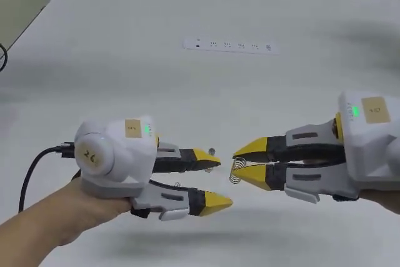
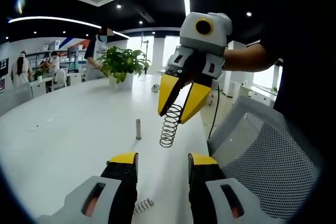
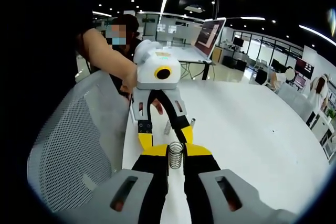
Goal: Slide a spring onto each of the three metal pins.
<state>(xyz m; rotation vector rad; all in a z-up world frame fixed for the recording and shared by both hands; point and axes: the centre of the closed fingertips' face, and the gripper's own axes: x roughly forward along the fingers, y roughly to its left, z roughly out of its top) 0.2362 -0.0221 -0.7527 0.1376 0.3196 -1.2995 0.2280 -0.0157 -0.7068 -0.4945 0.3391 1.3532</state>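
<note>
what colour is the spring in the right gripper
Silvery grey metal; the spring shows best in the left gripper view.

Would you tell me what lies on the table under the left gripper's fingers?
A loose spring lies on the white table below the open left gripper, between its fingers. Anything farther back beneath its body is covered. The right gripper holds a second spring ahead.

Head view peers down, close above the near edge of the bench (image 1: 125,42). Low over the bench, the left gripper view faces the right hand-held gripper (image 2: 174,116) at close range; the right gripper view faces back at the left hand-held gripper (image 3: 165,136). All three share the spring (image 1: 237,171) and pin (image 2: 138,129).
</note>
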